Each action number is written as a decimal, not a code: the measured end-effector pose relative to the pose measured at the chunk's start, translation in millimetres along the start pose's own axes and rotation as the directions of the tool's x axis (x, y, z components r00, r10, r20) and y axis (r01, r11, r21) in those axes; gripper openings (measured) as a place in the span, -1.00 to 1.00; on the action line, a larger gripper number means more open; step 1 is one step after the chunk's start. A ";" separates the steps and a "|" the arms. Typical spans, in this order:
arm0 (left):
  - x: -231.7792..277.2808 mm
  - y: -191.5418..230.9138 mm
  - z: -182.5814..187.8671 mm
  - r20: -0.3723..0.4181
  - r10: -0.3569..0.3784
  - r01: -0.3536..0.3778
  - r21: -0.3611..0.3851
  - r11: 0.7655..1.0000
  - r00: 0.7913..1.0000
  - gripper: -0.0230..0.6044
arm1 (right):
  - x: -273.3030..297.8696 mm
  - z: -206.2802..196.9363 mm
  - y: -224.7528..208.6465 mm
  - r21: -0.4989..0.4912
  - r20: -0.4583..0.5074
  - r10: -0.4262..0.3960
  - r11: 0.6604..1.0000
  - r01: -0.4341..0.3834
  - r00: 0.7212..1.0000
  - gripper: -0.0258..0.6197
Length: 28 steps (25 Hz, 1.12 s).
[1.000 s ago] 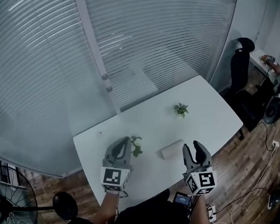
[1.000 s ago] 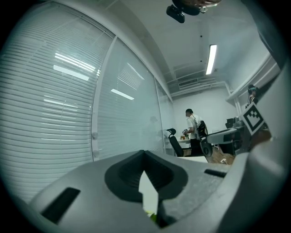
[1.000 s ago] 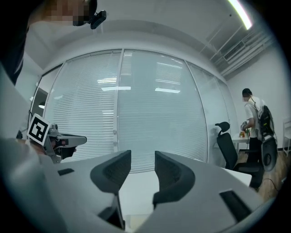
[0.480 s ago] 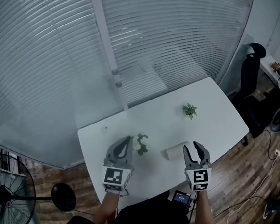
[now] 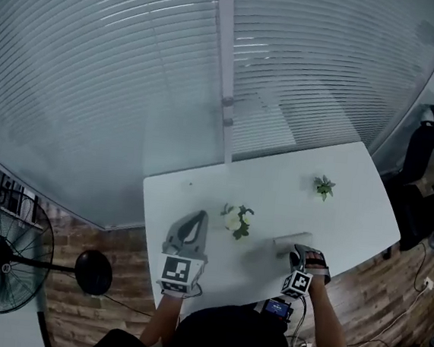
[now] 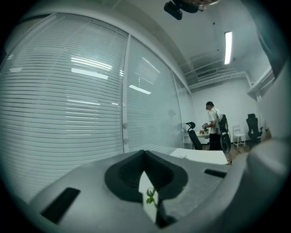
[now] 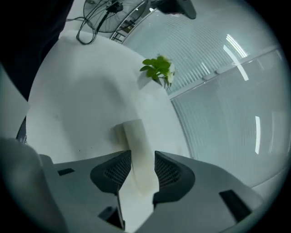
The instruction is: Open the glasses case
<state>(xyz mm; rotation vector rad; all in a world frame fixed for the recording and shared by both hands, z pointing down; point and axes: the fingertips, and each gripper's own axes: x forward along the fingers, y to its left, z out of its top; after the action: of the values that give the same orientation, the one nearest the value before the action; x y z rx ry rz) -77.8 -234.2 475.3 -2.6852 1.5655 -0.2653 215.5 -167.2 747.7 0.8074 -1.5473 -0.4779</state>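
**Right tongs on case; lid not yet lifted**

Step in hand, by judgement: pinning the case down before opening it.

Noted:
- Pale cream, oblong, hard-shell glasses case (image 7: 135, 134) lying flat on the white tabletop (image 5: 192, 197), near its front edge. Apparently shut; seam and hinge side not made out.
- Right tongs (image 7: 142, 155) set narrow and clamped on the near end of the case. Ribbed pads against both long sides, rounded end tucked between them, rest of the case running on away from the tongs.
- Left tongs (image 6: 144, 154) closed tip to tip with nothing between, held above the tabletop and well apart from the case.
- Small green sprig with a white bloom (image 5: 237, 220) standing between left tongs and case in the head view.

To do the step well (judgement):
- Find the seam first.
- Avoid pinching lid and base together; shift the right hold low, onto the base half only.
- Keep that hold firm and pressed down, since the smooth shell will likely skate on a smooth tabletop.
- Bring the left tongs across, clear of the sprig, to the free end.
- Catch the lid edge there, either with tips parted a little or with the closed tips used as a wedge.
- Lift slowly about the hinge.
- Expect a snap or spring closure, so brace against a sudden release.
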 end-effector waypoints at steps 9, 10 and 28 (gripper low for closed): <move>-3.9 20.3 -6.4 -0.018 0.059 -0.059 -0.005 0.998 0.998 -0.93 | 19.0 -16.7 17.8 -0.016 -0.062 0.006 1.000 -0.007 0.998 -0.49; -3.3 20.0 -8.2 -0.020 0.059 -0.060 -0.010 0.998 0.998 -0.93 | 18.2 -16.5 18.2 -0.020 -0.060 0.010 1.000 -0.011 0.998 -0.50; -3.3 25.3 -22.0 -0.045 0.070 -0.072 -0.033 0.997 0.997 -0.93 | 60.3 6.7 -59.5 -0.120 -0.047 -0.127 0.985 0.121 0.991 -0.73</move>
<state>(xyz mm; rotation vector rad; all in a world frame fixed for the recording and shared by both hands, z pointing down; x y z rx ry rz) -104.6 -242.4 493.8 -2.6603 1.6893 -0.2995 222.4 -251.8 745.6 0.8224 -1.4106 -0.6275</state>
